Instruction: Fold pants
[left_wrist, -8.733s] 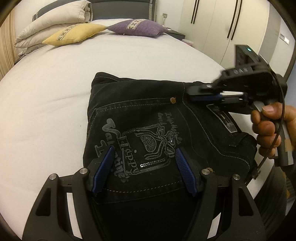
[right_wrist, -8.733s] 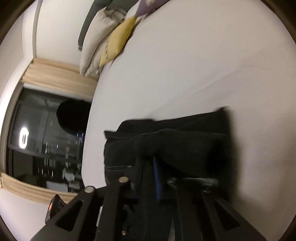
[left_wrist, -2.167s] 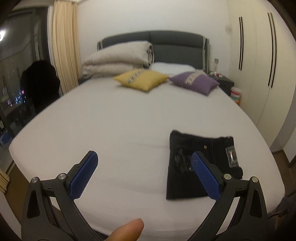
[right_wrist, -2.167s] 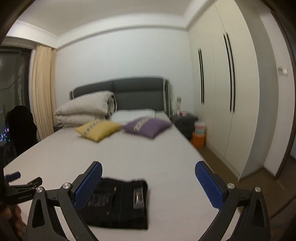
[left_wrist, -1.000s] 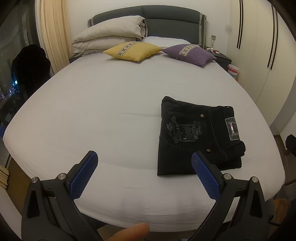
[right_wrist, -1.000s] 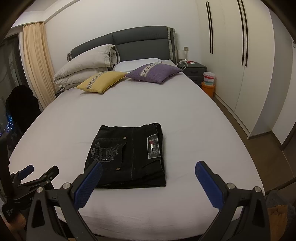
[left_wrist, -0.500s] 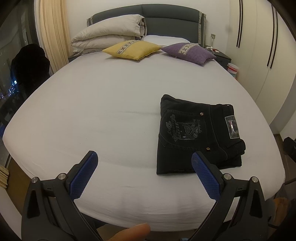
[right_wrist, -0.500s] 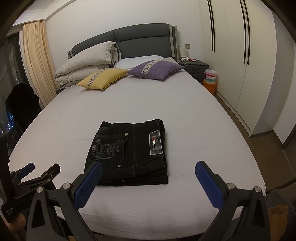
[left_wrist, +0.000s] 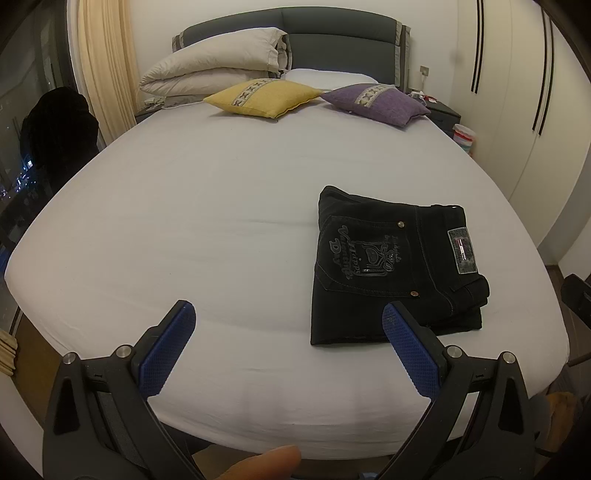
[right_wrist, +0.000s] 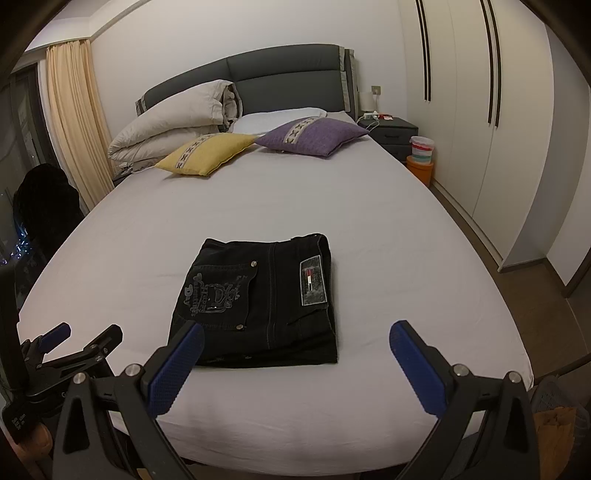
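You have a wide bed with a plain white sheet (left_wrist: 221, 221) and a dark grey padded headboard (right_wrist: 288, 74). Against it lies a folded beige duvet (left_wrist: 218, 62). Just in front sit a yellow square cushion (right_wrist: 207, 151) and a purple square cushion (right_wrist: 314, 138), side by side. A cream curtain (right_wrist: 74, 118) hangs at the left, white wardrobe doors (right_wrist: 480, 110) line the right wall, and a dark bedside cabinet (right_wrist: 393, 133) stands beside the bed.

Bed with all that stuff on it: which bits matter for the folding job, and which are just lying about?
Part of the job:
black pants, folded
left claw, open
right claw, open

Just lying about:
yellow cushion
purple cushion
rolled duvet
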